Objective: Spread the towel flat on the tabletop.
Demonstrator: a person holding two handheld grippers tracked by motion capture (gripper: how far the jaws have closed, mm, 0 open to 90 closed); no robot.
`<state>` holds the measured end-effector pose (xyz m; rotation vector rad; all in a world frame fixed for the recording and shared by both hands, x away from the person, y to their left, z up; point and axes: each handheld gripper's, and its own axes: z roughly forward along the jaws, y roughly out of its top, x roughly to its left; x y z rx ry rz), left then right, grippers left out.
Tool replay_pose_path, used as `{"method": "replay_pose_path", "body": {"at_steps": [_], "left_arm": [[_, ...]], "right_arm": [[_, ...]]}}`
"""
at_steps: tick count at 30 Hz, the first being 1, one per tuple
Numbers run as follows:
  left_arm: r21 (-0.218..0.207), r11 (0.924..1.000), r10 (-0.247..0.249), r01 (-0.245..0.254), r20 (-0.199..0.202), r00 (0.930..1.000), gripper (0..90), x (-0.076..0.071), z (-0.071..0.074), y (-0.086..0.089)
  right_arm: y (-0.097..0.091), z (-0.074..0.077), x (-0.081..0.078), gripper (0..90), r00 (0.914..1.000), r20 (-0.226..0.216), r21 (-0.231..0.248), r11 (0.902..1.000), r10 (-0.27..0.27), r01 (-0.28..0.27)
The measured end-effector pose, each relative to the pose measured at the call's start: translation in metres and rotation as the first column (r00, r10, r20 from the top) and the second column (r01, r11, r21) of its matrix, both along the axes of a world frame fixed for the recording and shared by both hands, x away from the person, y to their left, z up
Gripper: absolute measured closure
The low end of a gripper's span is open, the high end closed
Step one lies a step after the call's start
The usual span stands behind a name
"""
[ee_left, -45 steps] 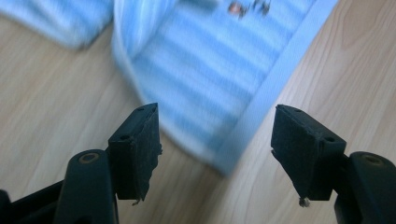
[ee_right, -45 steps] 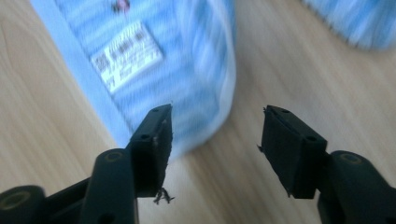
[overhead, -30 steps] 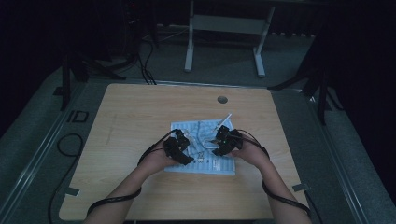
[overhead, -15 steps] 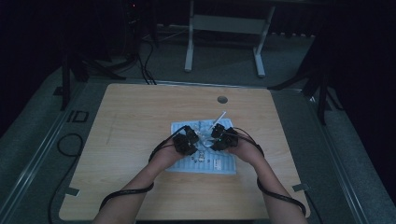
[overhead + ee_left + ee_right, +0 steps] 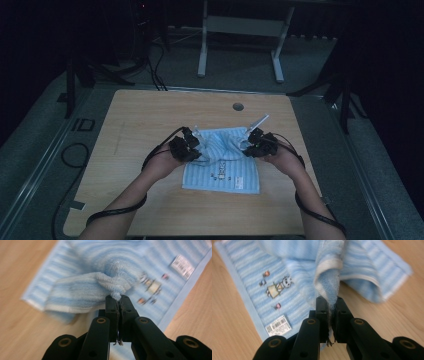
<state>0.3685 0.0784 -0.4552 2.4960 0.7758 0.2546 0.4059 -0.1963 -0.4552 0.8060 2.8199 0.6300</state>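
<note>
Wooden table (image 5: 150,125) carries the blue striped towel (image 5: 225,167), whose far half now rises off the surface where a second ago it lay flat. Left gripper (image 5: 117,299) and right gripper (image 5: 330,303) have each just clamped a bunched far corner between their jaws. Judged status: the fold toward the near edge has begun.
</note>
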Motion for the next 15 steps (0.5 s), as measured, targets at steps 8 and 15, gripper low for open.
{"method": "replay_pose_path", "body": {"at_steps": [8,15], "left_arm": [[0.000,0.9955,0.094,-0.094,0.013,0.9955,86.6,0.017,0.004,0.022],[0.029,0.9778,0.208,-0.207,-0.018,0.9779,86.2,0.050,-0.020,0.035]], "right_arm": [[-0.026,0.003,0.005,83.9,0.9978,-0.023,0.022,0.9978,-0.062,0.063],[-0.036,-0.016,0.015,84.1,0.9906,-0.084,-0.006,0.9942,-0.107,0.107]]}}
